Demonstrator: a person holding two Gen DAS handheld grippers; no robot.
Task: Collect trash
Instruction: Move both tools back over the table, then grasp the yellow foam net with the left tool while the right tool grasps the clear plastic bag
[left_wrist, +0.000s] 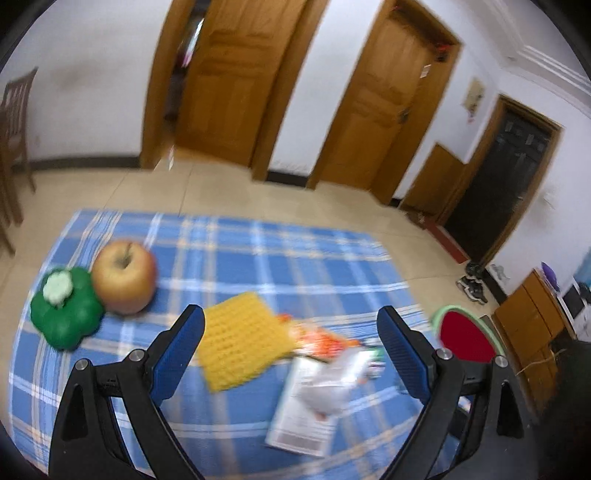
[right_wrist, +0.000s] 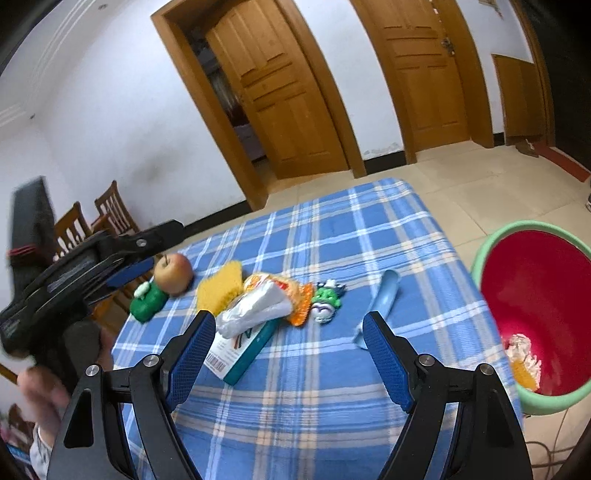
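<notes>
A heap of trash lies mid-table: a white and teal carton (right_wrist: 240, 350) (left_wrist: 301, 417), a crumpled white plastic bag (right_wrist: 255, 308) (left_wrist: 332, 384) on it, and an orange snack wrapper (right_wrist: 295, 295) (left_wrist: 317, 338). The red bin with a green rim (right_wrist: 535, 314) (left_wrist: 466, 336) stands off the table's right edge and holds some trash. My left gripper (left_wrist: 291, 325) is open and empty above the heap; it also shows at the left of the right wrist view (right_wrist: 125, 266). My right gripper (right_wrist: 290, 328) is open and empty, just short of the carton.
On the blue plaid tablecloth (right_wrist: 369, 236) lie an apple (right_wrist: 173, 273) (left_wrist: 123, 277), a green toy (right_wrist: 147, 301) (left_wrist: 66, 310), a yellow knobbly mat (right_wrist: 218, 286) (left_wrist: 240, 347), a green and white figure (right_wrist: 327, 299) and a light blue shoehorn (right_wrist: 380, 299). Wooden chairs (right_wrist: 92, 221) stand at the left.
</notes>
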